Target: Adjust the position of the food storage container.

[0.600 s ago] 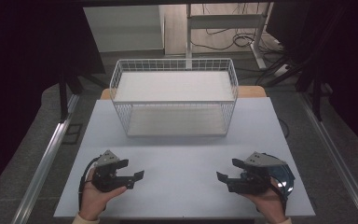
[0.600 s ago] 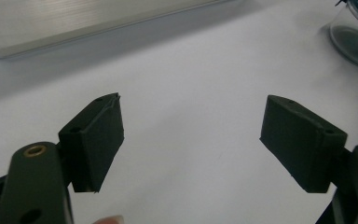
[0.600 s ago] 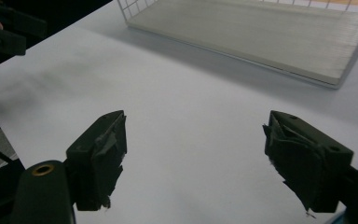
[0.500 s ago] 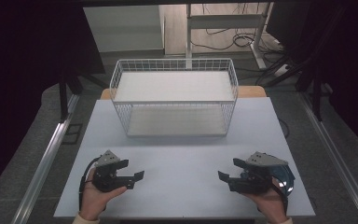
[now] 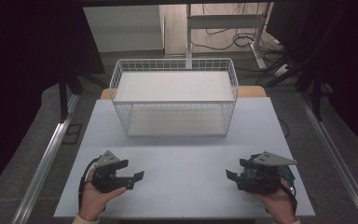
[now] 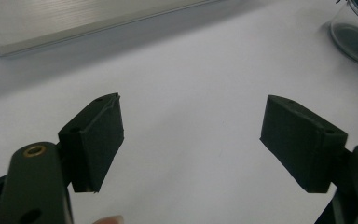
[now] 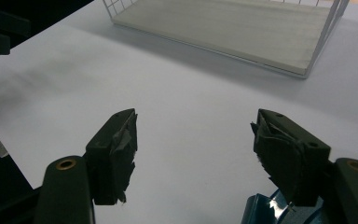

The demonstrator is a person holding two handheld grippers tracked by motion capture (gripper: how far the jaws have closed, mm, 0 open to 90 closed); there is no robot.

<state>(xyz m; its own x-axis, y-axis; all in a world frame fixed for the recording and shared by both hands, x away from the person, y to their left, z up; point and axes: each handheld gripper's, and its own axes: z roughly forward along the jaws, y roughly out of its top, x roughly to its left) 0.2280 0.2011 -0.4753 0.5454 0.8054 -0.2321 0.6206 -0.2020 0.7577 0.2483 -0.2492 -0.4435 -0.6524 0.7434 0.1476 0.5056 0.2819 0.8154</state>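
Item: left tongs (image 5: 137,178); held in the person's left hand (image 5: 95,199) low at the near left of the surface (image 5: 182,154); jaws stand wide, nothing between them, the pads (image 6: 98,140) bare above white board in the left gripper view.

Item: right tongs (image 5: 230,177); held in the right hand (image 5: 275,203) at the near right; jaws likewise wide and empty; the pads (image 7: 116,149) look worn and frayed in the right gripper view; a blue part shows at the body of this tool.

Item: wire basket (image 5: 175,100); white, open-topped, a pale board as its floor; stands at the far middle of the surface, well apart from both tongs; appears empty; it is the thing nearest the tongs, which point inward toward each other, not at it.

Step in hand, as judged: a rest or start stance; both tools parked level at the near edge, no reach begun, nothing gripped. Next move, as judged: a forward carry of one or both tongs to the basket; its thin wires call for a narrow, well-aimed closing on the rim or a side wall, and a two-sided hold if it is to be lifted level.

Item: surface; pale, matt, rectangular, laid on a wooden top whose edge shows behind the basket; bare but for the basket.

Item: room; dim, dark drapes (image 5: 28,56) at both sides; grey floor (image 5: 23,154); a metal rail (image 5: 46,163) along each flank; a desk frame and loose cables (image 5: 223,39) beyond.
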